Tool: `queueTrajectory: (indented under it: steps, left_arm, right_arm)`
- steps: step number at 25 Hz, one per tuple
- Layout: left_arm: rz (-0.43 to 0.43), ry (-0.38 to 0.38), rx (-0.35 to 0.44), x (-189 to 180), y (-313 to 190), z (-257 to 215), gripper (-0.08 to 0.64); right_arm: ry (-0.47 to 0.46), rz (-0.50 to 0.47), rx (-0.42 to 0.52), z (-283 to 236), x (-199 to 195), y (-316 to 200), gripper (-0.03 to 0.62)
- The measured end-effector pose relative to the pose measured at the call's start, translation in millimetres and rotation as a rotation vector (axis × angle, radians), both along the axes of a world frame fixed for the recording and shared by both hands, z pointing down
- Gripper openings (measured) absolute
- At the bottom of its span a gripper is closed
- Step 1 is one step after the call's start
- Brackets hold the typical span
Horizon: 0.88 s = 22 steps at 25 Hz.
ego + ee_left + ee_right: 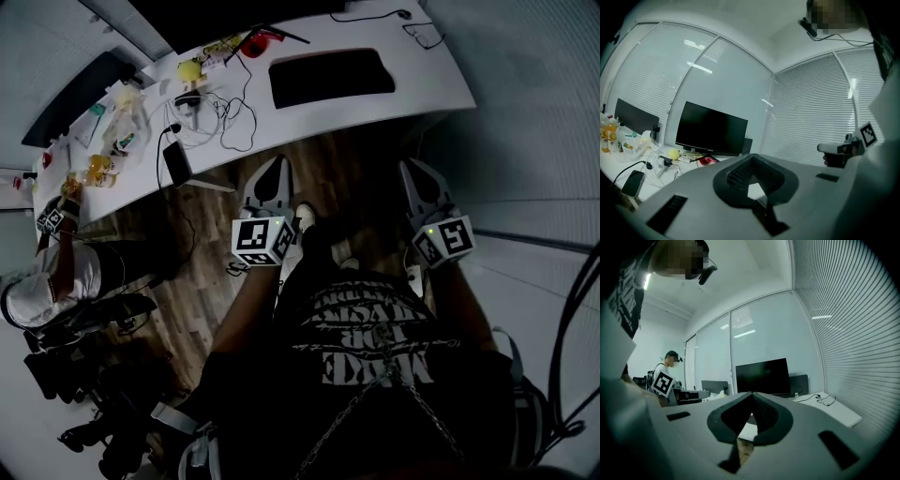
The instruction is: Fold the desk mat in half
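Observation:
The black desk mat (pixel 328 77) lies flat on the white desk (pixel 441 80), in front of the dark monitor (pixel 225 14). I hold both grippers close to my body over the wooden floor, short of the desk's front edge and apart from the mat. My left gripper (pixel 276 165) is shut and holds nothing, and its jaws (pixel 752 157) point toward the monitor (pixel 710 129). The right gripper (pixel 411 167) is shut and empty too, seen again in its own view (pixel 751 394). The closed jaws hide the mat in both gripper views.
The desk's left half carries a yellow ball (pixel 189 69), a red object (pixel 253 43), tangled cables (pixel 230 117), a phone (pixel 176 161) and bottles (pixel 98 169). A thin cable (pixel 422 36) lies at its far right. Another person (pixel 52 277) with grippers stands at the left.

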<state>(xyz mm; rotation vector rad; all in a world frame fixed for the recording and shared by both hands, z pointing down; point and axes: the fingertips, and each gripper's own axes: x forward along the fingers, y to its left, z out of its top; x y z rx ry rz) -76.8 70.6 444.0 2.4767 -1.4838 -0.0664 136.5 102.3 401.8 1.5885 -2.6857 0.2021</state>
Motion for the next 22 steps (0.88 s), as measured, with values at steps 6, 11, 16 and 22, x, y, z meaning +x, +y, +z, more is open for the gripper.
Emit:
queueTrajectory:
  steps: [6,11,16,22]
  left_arm:
    - [0.021,-0.007,0.011,-15,-60,-2,0.006]
    - [0.036,-0.007,0.005,-29,-108,3,0.006]
    - [0.067,-0.009,0.021,-39,-148,-5,0.006]
    - [0.092,0.009,0.05,-46,-188,-18,0.006]
  right_arm:
    - [-0.008,0.002,-0.012,5,-20,-55,-0.008]
    - [0.002,0.006,-0.004,3,-38,-102,-0.008]
    - [0.014,0.036,0.008,-5,-48,-138,-0.008]
    - [0.035,0.065,0.032,-17,-57,-168,-0.008]
